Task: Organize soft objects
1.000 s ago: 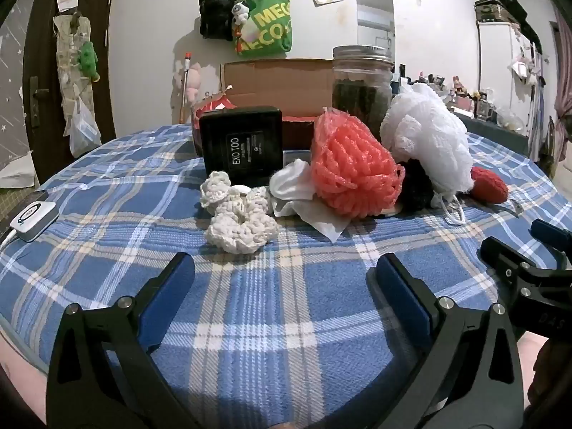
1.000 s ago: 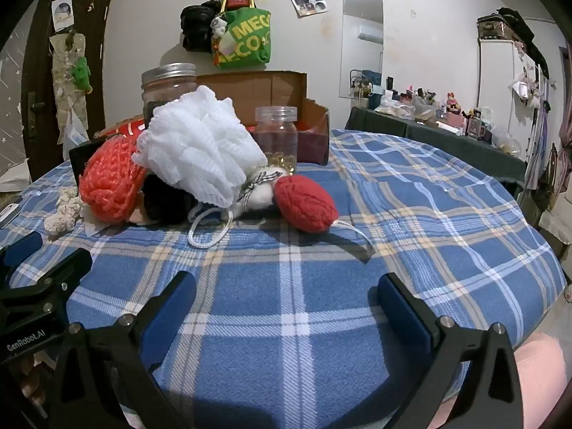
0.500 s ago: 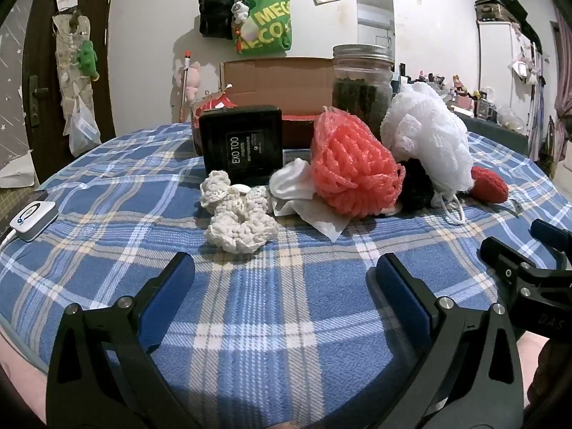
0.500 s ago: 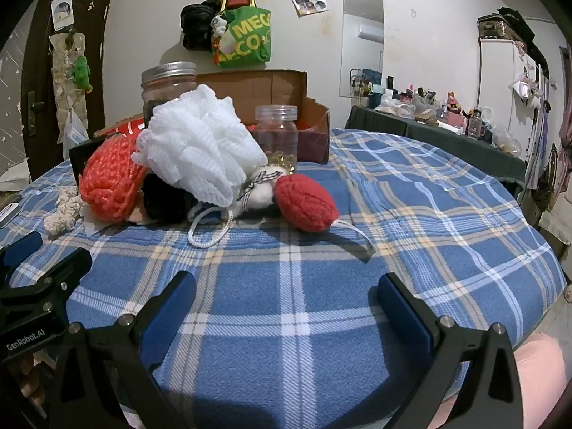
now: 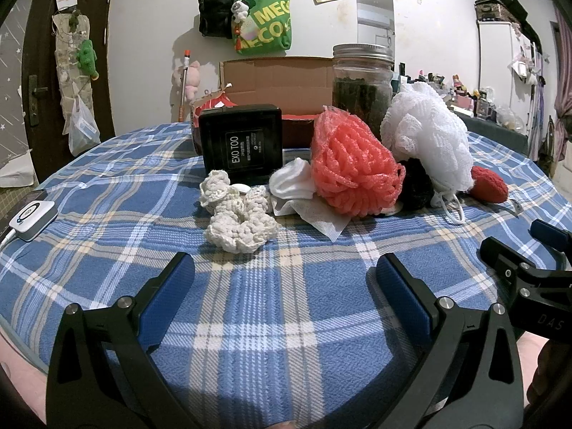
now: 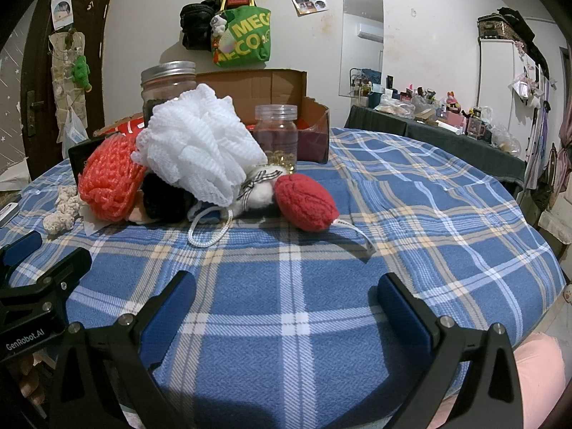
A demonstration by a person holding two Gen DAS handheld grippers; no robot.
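Two hand-held grippers hover over a worktop with a pile of soft things.

The left hand-held gripper [image 5: 282, 279] and right hand-held gripper [image 6: 284, 296] are both spread and empty. Beyond them, touching: cream crochet [image 5: 237, 221], coral pouf [image 5: 352, 166], white pouf [image 6: 196, 148], red knit [image 6: 305, 202].
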